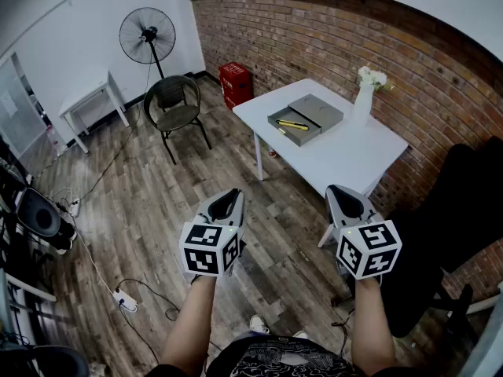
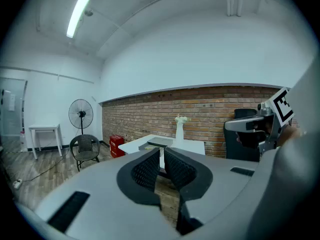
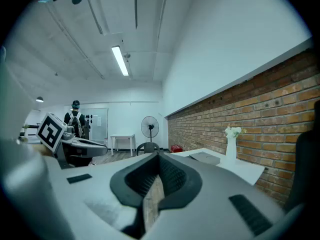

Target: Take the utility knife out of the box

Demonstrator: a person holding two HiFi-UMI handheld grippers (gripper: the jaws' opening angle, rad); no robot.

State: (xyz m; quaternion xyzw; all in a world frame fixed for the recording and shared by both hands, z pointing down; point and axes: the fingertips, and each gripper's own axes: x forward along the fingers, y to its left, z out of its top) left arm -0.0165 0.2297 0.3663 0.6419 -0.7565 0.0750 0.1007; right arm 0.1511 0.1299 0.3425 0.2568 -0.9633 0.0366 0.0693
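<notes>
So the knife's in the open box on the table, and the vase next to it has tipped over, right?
Not quite. The vase stands upright, as the head view shows. The rest holds: the knife lies in the open box on the table.

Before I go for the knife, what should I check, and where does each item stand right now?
1. Box open, knife showing inside: ok.
2. Left tongs empty: ok, nothing between them.
3. Right tongs empty: ok, nothing between them.
4. Tongs open for a grab: not ok, both are shut.
5. Tongs at the table: not ok, both are over the floor, short of it.
6. Vase apart from the box: ok.
</notes>
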